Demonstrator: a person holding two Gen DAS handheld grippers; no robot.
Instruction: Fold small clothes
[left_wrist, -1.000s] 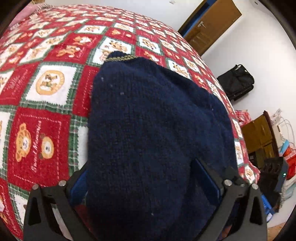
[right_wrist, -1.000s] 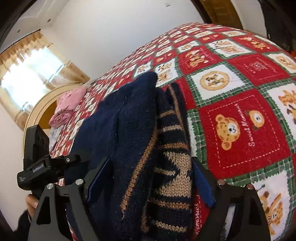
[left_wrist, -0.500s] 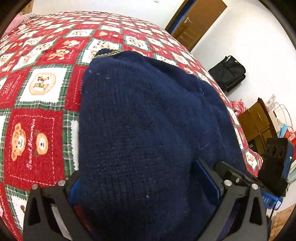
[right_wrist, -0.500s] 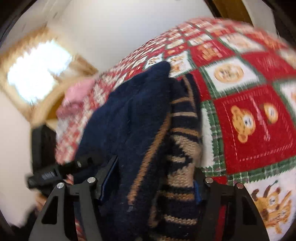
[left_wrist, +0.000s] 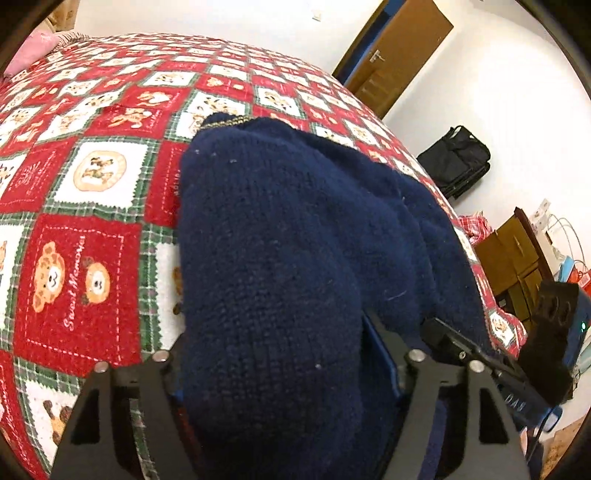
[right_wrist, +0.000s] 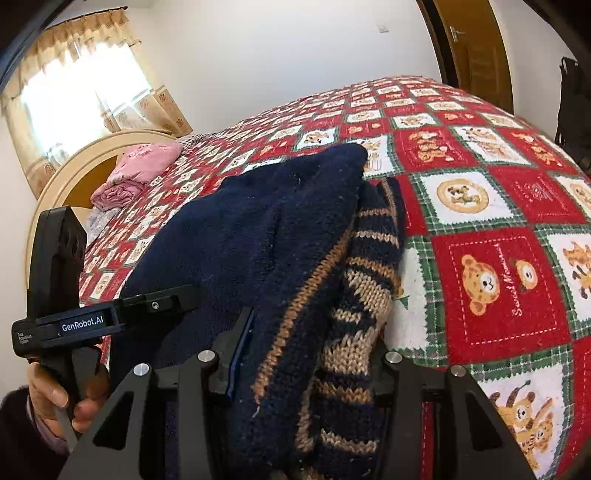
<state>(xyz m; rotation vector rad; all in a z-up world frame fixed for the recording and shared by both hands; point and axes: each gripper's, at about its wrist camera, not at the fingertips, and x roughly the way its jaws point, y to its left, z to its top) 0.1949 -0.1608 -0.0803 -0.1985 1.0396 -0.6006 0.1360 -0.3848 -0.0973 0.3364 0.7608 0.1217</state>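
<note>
Bed quilt (left_wrist: 92, 229) spans the whole field ahead of both tools: red and white squares, green plaid borders, bear motifs, some squares with stitched script. White walls beyond. Curtained window (right_wrist: 74, 96) up-left of the right tool, cream arched headboard (right_wrist: 85, 162) below it, pink bundle (right_wrist: 140, 162) at that end of the bed. Brown door (left_wrist: 399, 48) far ahead-right of the left tool; black bag (left_wrist: 458, 158) on the floor below it; wooden cabinet (left_wrist: 517, 254) further right.

Navy knit sweater (left_wrist: 280, 258) lies on the quilt, bunched, running from between the fingers forward; tan-and-navy patterned band (right_wrist: 354, 302) exposed along its right edge in the right wrist view.

Left gripper (left_wrist: 284, 369): fingers pressed against a thick fold of sweater on both sides, clamped on it. Right gripper (right_wrist: 303, 369): likewise closed on the layered sweater edge. Left tool (right_wrist: 70, 317) visible left of the right tool, held in the left hand (right_wrist: 62, 395), labelled "GenRobot.AI".
</note>
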